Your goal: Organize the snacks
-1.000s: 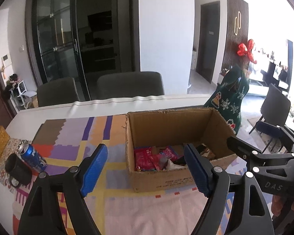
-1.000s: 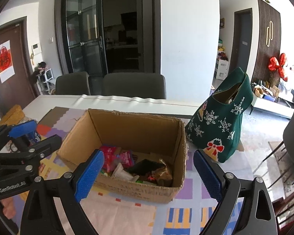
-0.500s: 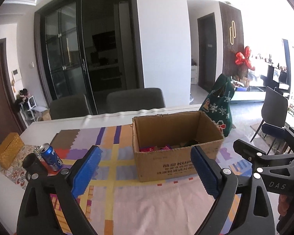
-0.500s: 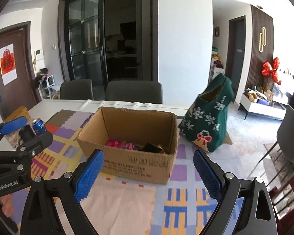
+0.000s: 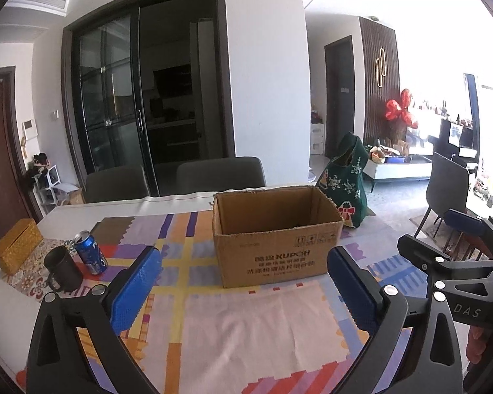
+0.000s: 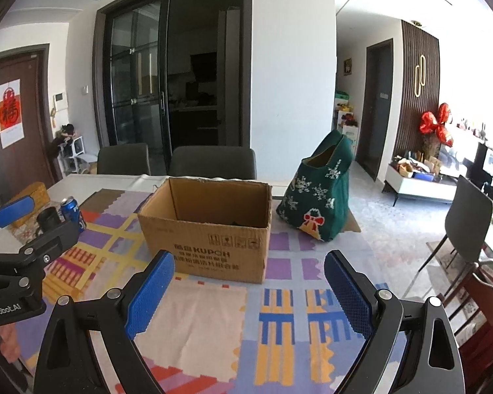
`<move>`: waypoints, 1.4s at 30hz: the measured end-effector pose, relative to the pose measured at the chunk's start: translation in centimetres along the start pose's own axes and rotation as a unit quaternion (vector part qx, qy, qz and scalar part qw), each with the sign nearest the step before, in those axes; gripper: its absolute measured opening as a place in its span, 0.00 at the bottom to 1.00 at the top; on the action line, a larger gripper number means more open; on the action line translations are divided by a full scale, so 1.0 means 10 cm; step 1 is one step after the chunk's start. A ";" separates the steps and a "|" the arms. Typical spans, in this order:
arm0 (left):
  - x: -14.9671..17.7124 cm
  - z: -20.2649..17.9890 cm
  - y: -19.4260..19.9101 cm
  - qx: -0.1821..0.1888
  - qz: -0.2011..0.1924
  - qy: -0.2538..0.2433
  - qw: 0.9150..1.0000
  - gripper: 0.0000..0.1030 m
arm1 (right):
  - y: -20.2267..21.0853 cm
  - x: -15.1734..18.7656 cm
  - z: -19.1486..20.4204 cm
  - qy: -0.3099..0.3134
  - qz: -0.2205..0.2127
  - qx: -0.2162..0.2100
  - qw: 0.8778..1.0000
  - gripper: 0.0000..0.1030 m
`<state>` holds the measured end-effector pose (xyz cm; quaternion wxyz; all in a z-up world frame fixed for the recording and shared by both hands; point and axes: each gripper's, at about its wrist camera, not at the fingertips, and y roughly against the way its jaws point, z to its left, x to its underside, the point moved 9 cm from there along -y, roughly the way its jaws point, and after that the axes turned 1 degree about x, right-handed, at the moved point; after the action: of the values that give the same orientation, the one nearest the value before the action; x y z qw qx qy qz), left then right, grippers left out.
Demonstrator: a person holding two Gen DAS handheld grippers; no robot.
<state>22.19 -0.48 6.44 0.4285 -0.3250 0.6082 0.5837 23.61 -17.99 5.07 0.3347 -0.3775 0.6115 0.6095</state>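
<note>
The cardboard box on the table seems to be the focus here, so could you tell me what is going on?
A person holds a two-finger gripper in each hand, both aimed at the open cardboard box on the patterned tablecloth. Neither holds anything: the left gripper is opening with nothing between its jaws, and the right gripper stands open and empty. A green Christmas bag sits right of the box; a blue can and dark mug sit to its left.

Box (image 5: 272, 246) on table (image 5: 13, 308), can (image 5: 90, 252) left.
</note>
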 end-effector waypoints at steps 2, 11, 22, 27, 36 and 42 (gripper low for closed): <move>0.02 0.00 0.05 -0.001 -0.003 -0.001 1.000 1.00 | 0.06 0.03 0.00 0.001 -0.003 0.004 1.000 0.90; 0.12 -0.06 0.28 -0.005 -0.009 -0.001 1.000 1.00 | 0.28 0.16 0.00 -0.001 -0.009 -0.001 1.000 0.91; 0.17 -0.07 0.46 -0.002 -0.021 0.001 1.000 1.00 | 0.45 0.27 0.05 -0.001 -0.014 -0.007 1.000 0.90; 0.19 -0.07 0.51 -0.004 -0.025 0.002 1.000 1.00 | 0.51 0.29 0.06 0.000 -0.018 -0.010 1.000 0.90; 0.21 -0.09 0.56 -0.005 -0.026 0.000 1.000 1.00 | 0.57 0.31 0.07 0.000 -0.021 -0.014 1.000 0.90; 0.22 -0.08 0.57 -0.007 -0.026 0.002 1.000 1.00 | 0.59 0.34 0.07 -0.001 -0.020 -0.016 1.000 0.91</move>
<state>16.05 -0.45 6.85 0.4406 -0.3447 0.5964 0.5757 16.79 -17.62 5.03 0.3414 -0.3946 0.5935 0.6128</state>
